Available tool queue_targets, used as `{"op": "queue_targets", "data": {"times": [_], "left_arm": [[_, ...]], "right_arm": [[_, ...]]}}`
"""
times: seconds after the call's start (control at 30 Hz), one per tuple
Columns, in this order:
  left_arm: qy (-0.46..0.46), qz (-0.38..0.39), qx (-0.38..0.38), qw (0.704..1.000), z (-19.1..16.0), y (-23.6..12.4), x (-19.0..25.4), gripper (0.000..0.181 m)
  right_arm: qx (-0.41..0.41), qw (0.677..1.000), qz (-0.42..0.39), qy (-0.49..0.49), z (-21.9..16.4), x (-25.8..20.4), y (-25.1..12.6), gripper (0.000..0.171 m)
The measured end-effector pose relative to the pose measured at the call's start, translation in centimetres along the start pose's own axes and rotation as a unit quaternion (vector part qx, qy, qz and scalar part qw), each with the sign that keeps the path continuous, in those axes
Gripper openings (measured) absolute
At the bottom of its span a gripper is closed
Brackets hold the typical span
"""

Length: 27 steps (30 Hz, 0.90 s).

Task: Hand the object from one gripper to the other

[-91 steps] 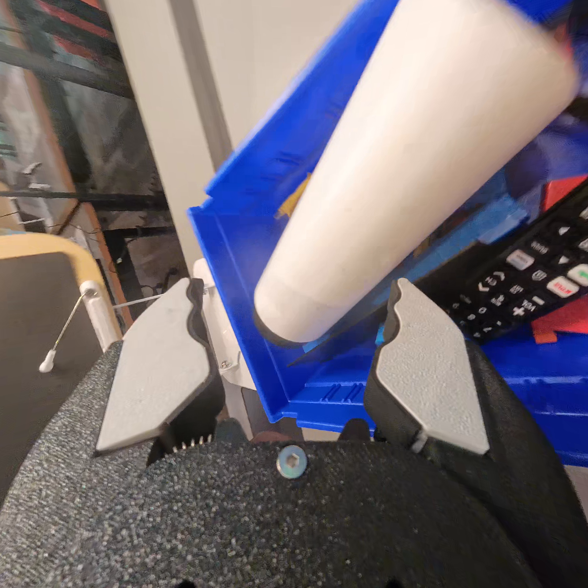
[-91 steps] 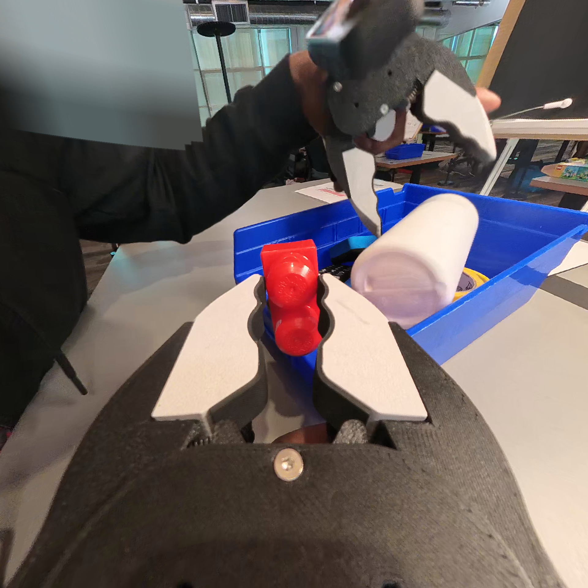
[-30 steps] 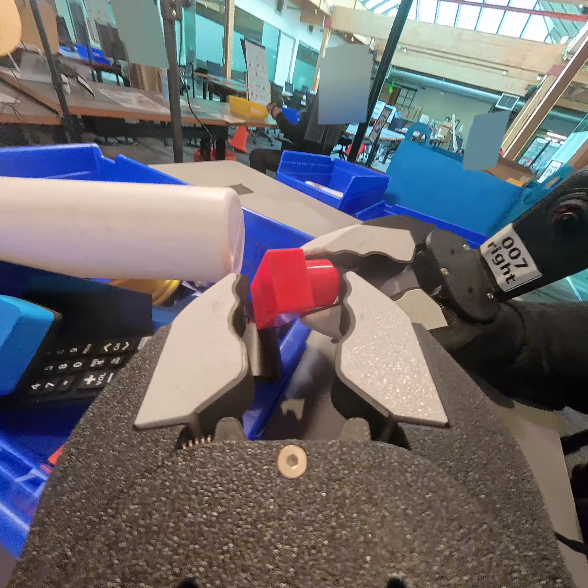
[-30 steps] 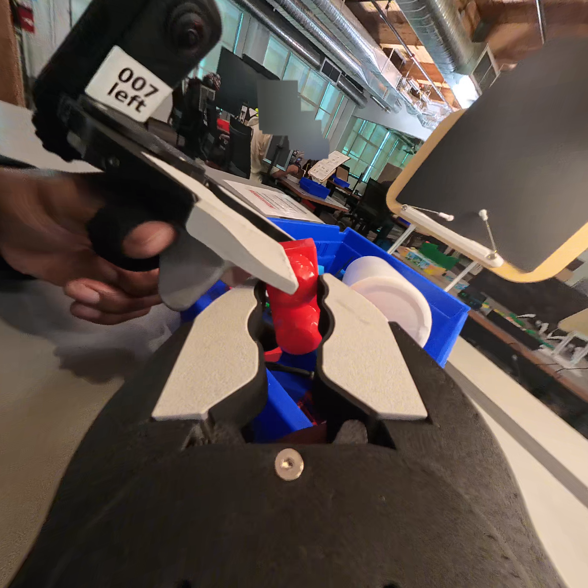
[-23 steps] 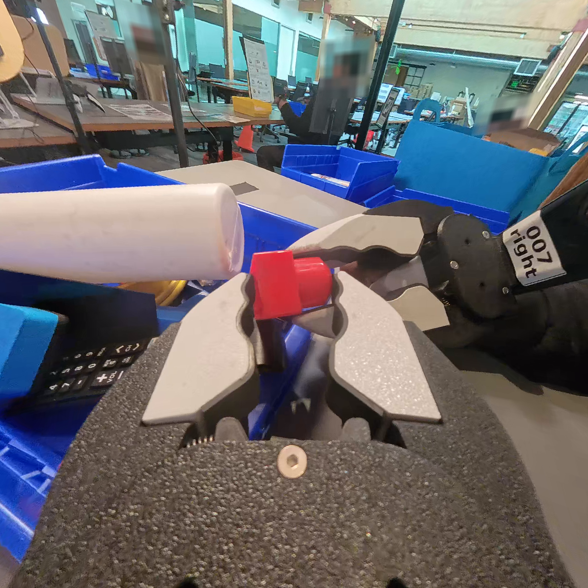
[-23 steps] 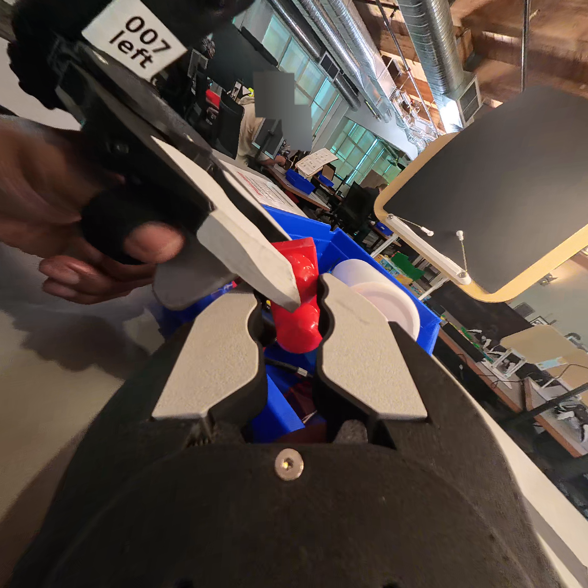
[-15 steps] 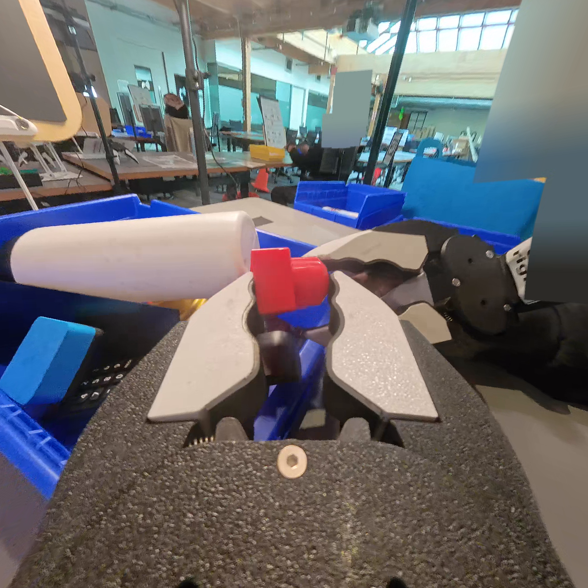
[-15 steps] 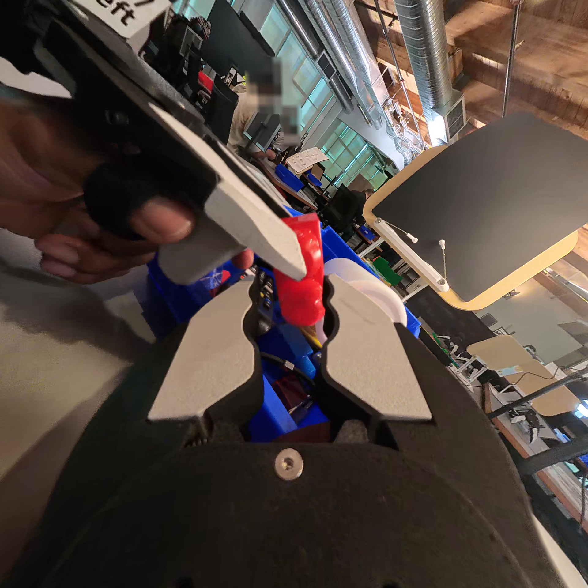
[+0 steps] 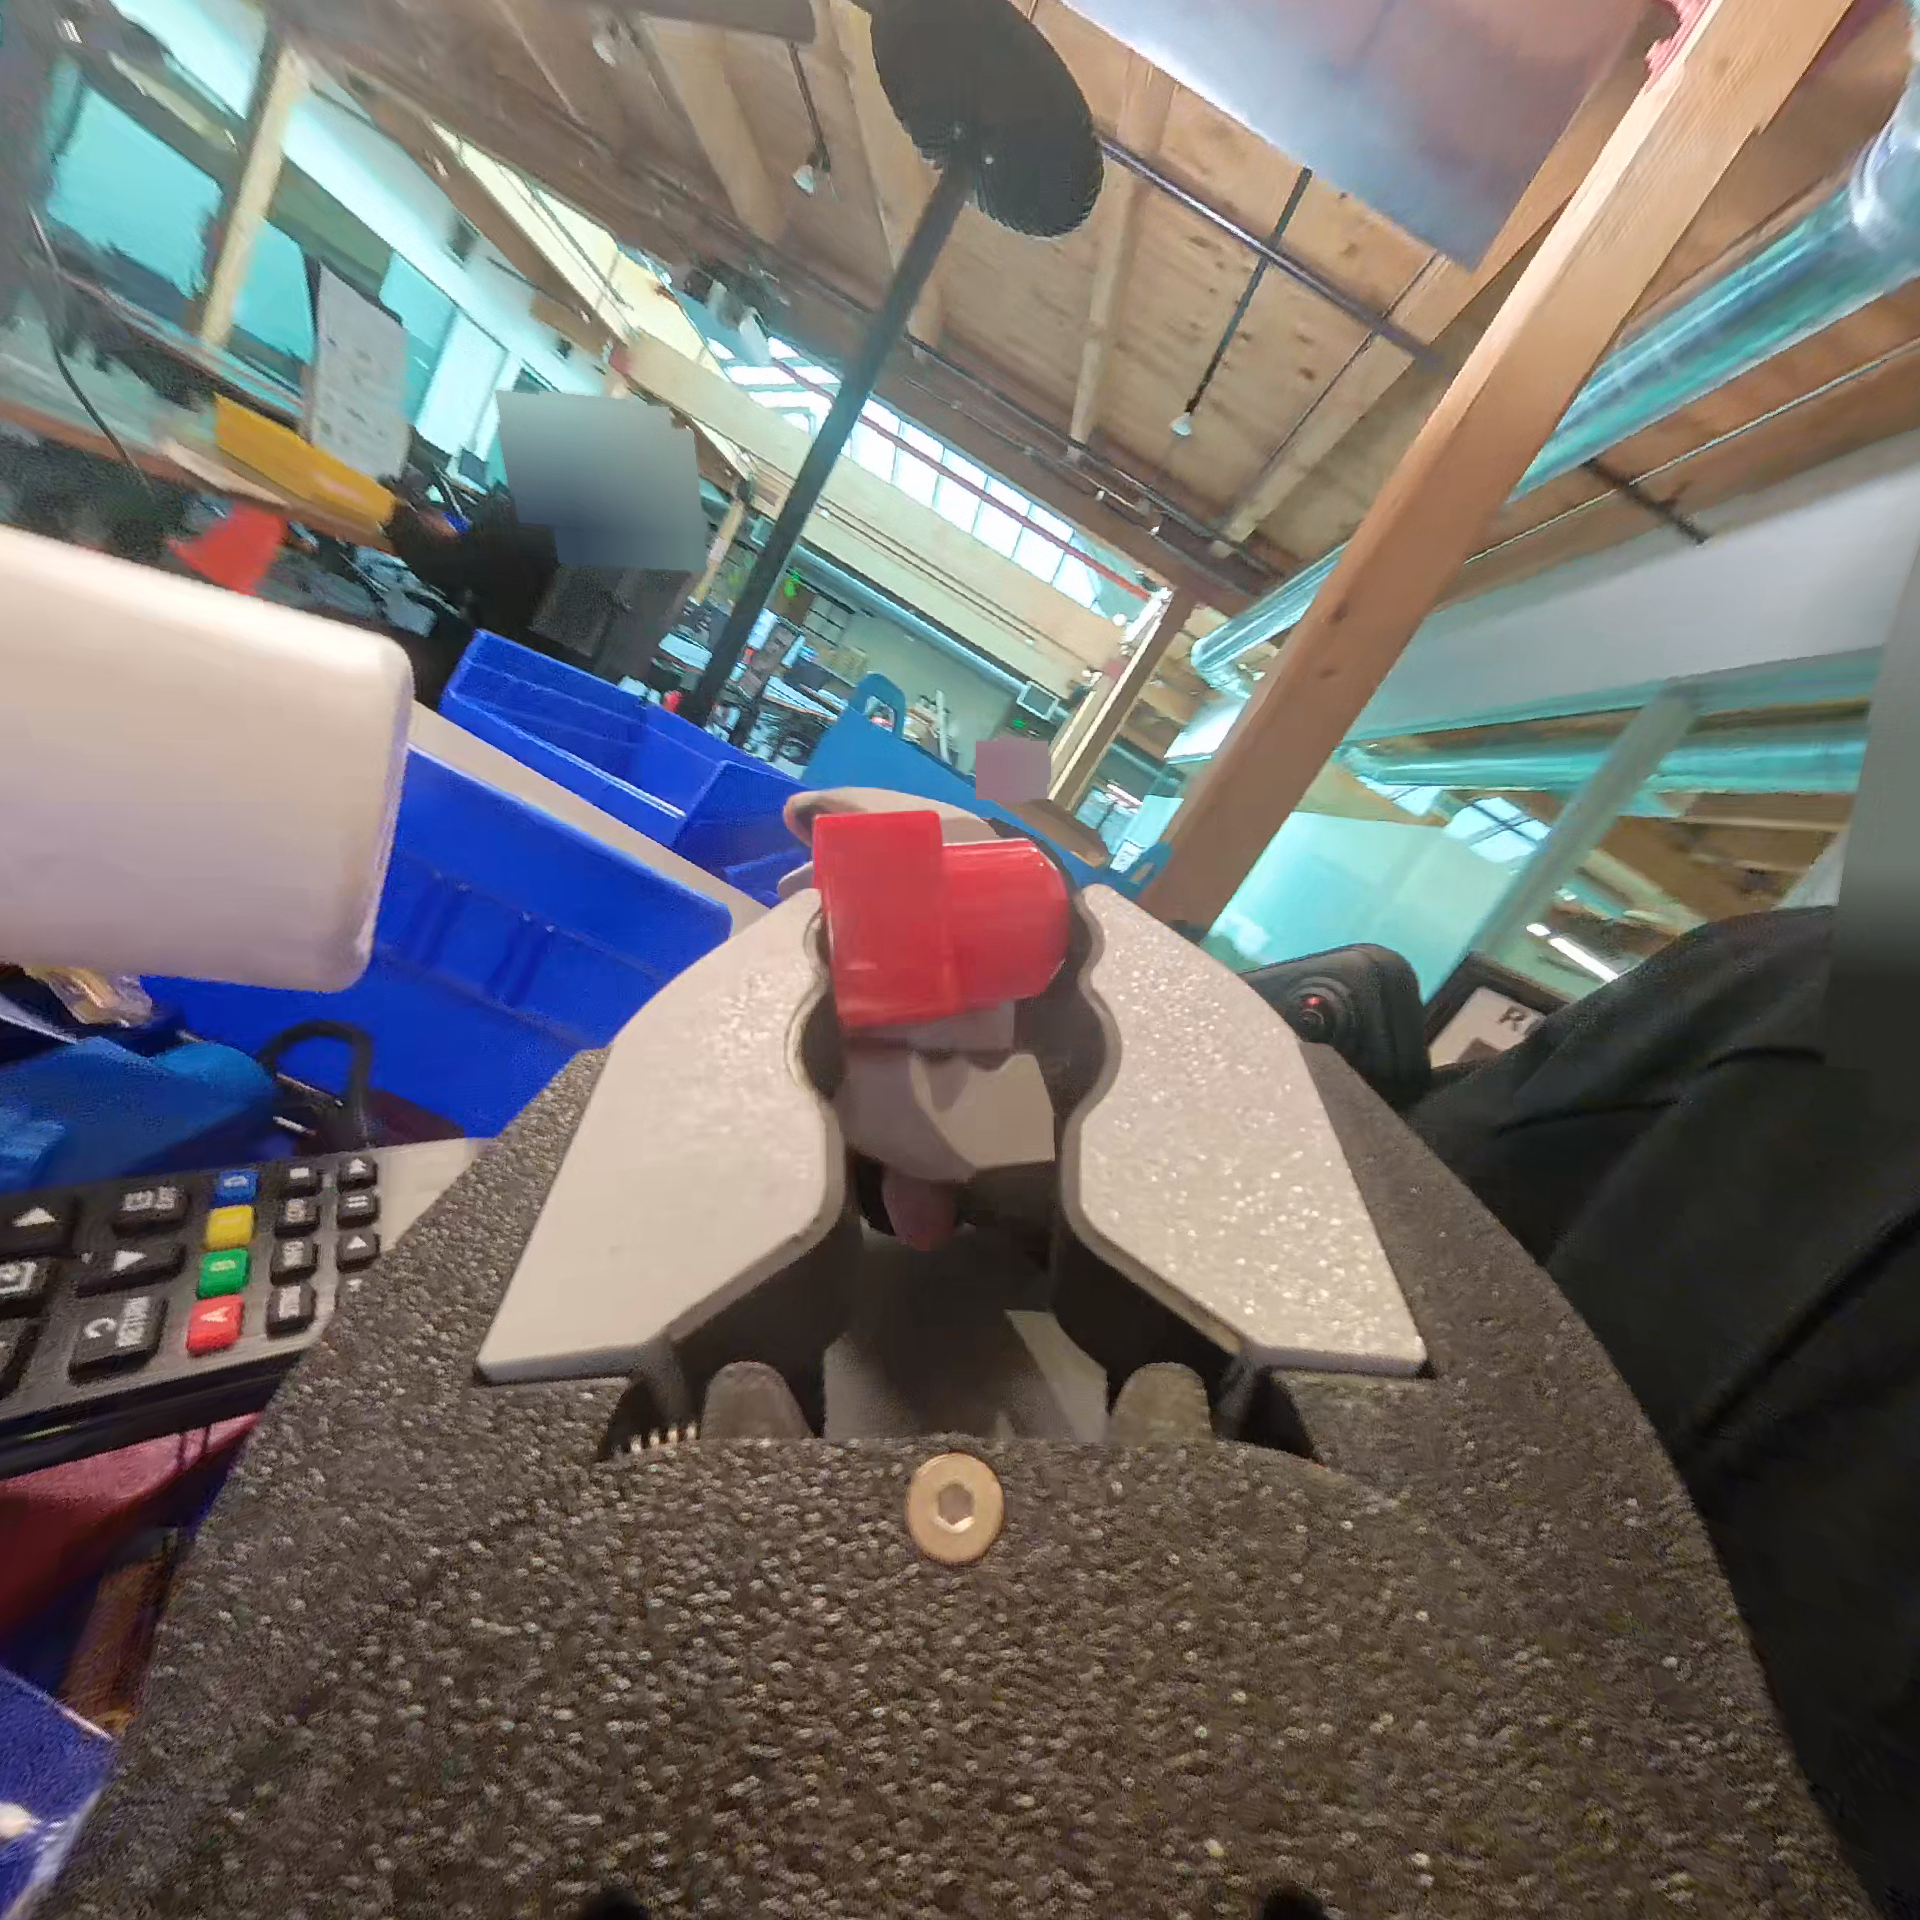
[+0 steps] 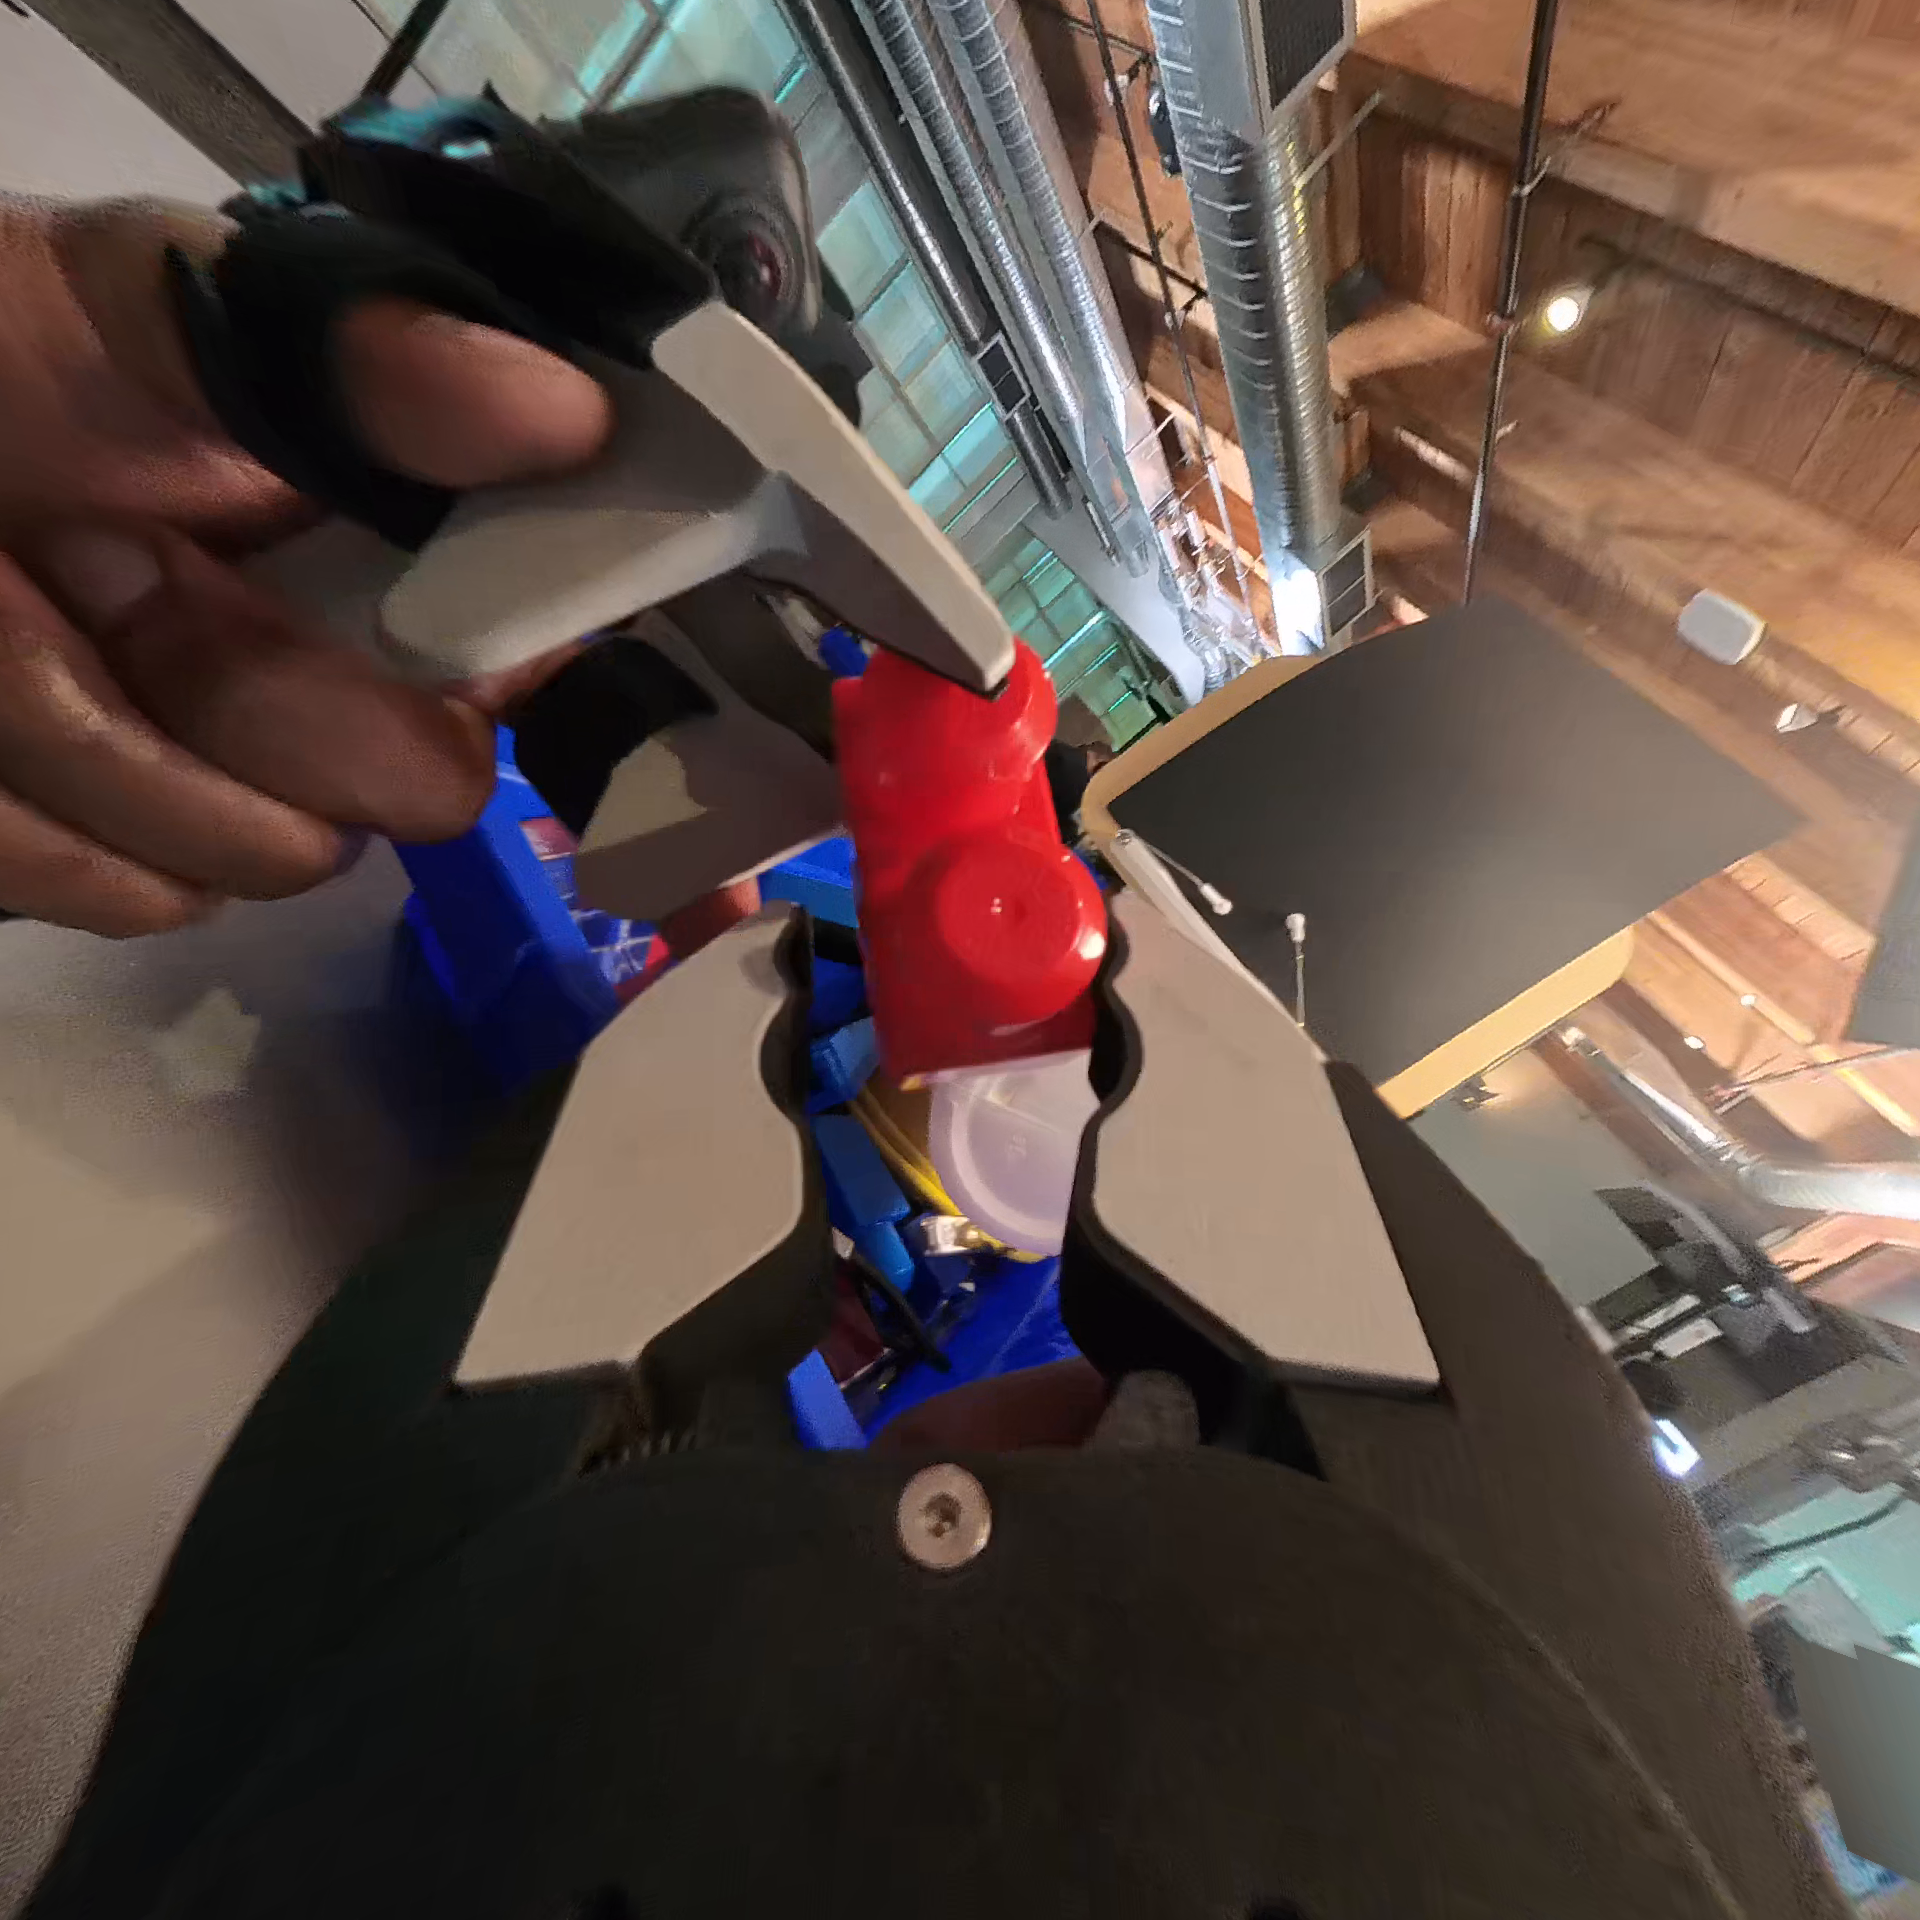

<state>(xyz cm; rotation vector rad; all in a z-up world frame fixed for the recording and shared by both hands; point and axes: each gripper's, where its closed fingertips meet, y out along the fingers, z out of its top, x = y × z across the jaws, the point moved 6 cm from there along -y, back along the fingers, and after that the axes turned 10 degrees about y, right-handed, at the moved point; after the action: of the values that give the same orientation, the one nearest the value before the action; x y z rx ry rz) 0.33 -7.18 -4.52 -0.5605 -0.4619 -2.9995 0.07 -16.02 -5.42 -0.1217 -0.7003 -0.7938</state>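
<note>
The red block (image 9: 935, 920) sat clamped in the left gripper (image 9: 940, 935), above the blue bin (image 9: 499, 935). The right gripper (image 10: 951, 997) stood wide around its lower end, one finger maybe touching. It should back straight off, without snagging the block.

Red block (image 10: 966, 883) glossy smooth plastic; fingers (image 9: 707, 1132) matt grainy grey; blue bin (image 9: 499, 935) smooth plastic

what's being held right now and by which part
The red block is held by the left gripper, its fingers closed on the block's upper end. The right gripper has opened; its fingers flank the lower end with a gap on one side.
</note>
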Motion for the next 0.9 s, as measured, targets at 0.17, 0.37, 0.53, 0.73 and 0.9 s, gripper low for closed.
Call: {"op": "queue_targets", "data": {"times": [0.17, 0.37, 0.53, 0.73, 0.9], "left_arm": [[0.06, 0.066, -0.012, 0.996, 0.3, 0.0, -0.5, 0.052], [0.283, 0.134, -0.053, 0.948, 1.3, -0.1, 0.5, 0.063], [0.361, 0.124, -0.079, 0.921, 0.1, 0.1, 0.8, 0.062], [0.451, 0.142, -0.111, 0.874, -1.8, 0.6, 1.0, 0.066], [0.501, 0.118, -0.126, 0.848, -2.7, 0.8, 1.5, 0.07]], "right_arm": [[-0.022, 0.999, 0.034, 0.03, -0.5, 0.4, -0.1, 0.038], [-0.097, 0.957, 0.149, 0.229, -1.5, 1.5, -0.4, 0.037], [-0.129, 0.875, 0.23, 0.405, -1.7, 2.4, -0.9, 0.037], [-0.17, 0.777, 0.296, 0.528, -2.2, 1.5, -1.0, 0.037], [-0.183, 0.728, 0.343, 0.565, -2.7, 0.9, -1.5, 0.037]]}}
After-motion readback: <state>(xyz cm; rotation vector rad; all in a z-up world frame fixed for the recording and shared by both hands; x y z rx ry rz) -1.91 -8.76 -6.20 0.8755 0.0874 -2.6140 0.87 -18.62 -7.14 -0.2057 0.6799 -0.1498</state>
